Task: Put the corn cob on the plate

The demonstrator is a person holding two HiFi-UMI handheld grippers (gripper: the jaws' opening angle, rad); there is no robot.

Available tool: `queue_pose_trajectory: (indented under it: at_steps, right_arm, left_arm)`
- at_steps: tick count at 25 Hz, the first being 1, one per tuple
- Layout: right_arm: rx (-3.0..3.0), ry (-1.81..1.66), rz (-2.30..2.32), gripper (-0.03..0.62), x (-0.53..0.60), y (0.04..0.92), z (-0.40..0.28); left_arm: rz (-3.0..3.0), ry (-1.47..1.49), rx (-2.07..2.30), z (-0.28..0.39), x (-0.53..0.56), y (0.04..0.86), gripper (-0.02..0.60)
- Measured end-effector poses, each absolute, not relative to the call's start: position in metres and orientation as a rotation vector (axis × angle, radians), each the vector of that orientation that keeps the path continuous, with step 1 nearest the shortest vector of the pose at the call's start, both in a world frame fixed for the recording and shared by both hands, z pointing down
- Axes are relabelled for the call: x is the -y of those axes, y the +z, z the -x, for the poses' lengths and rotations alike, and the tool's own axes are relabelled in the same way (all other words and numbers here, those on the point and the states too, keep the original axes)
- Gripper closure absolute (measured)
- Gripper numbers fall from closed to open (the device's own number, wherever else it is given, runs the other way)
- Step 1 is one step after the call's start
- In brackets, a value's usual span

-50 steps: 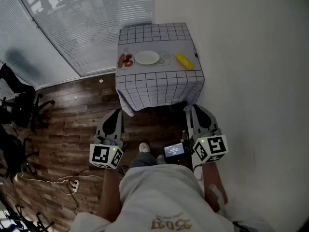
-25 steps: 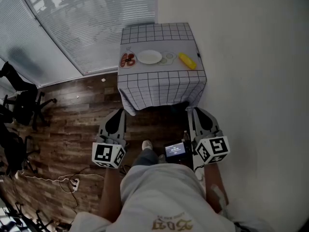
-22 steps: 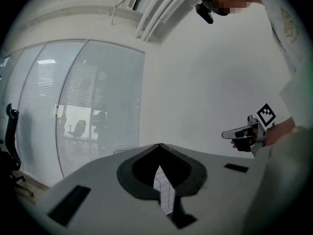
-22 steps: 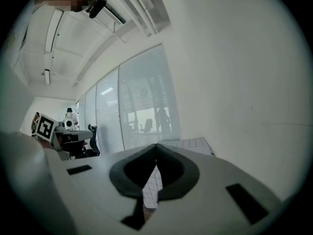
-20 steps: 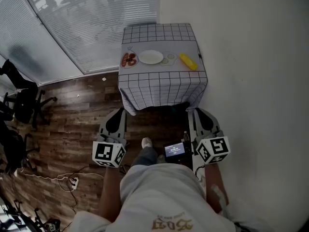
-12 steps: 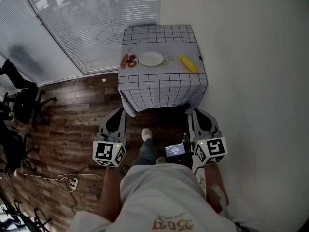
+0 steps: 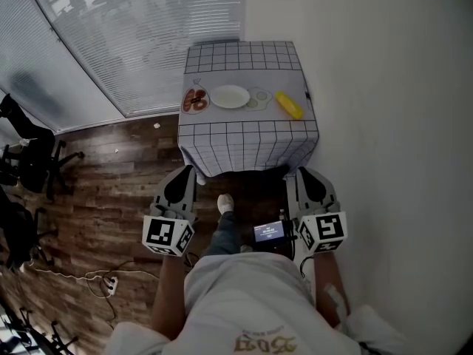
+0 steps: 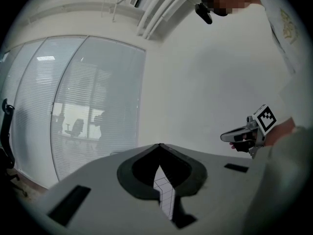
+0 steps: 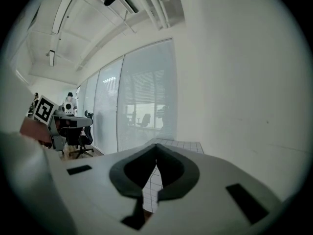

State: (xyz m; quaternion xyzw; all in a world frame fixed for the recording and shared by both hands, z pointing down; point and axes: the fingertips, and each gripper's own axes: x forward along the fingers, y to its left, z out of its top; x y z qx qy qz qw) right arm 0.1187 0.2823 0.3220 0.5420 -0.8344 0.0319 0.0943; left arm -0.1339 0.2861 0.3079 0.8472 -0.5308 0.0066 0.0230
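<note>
Dark wooden floor lay between me and a small table with a white checked cloth, which stood by the white wall. I held both tools low by my waist, pointing at the table. The left gray gripper had its jaws pressed together with nothing in them. The right gray gripper was the same. The long yellow corn cob lay on the cloth, far ahead of both tools, to the right of the round white plate and not touching it. The gold print on my pale shirt was too small to read.
</note>
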Motion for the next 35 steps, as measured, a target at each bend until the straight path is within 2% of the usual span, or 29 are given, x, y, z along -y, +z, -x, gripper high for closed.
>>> queue_pose_trajectory:
  at_steps: [16, 31, 35]
  right_arm:
    - [2.422, 0.080, -1.545, 0.588, -0.179, 0.337, -0.104]
    - [2.299, 0.145, -1.582, 0.588, -0.071, 0.354, -0.083]
    - [2.254, 0.096, -1.611, 0.588, -0.050, 0.349, -0.100]
  left_arm:
    - [-2.667, 0.104, 1.556, 0.132, -0.158, 0.324, 0.572]
    - [-2.640, 0.100, 1.481, 0.165, -0.030, 0.343, 0.572]
    - [-2.711, 0.157, 1.460, 0.164, -0.016, 0.343, 0.572]
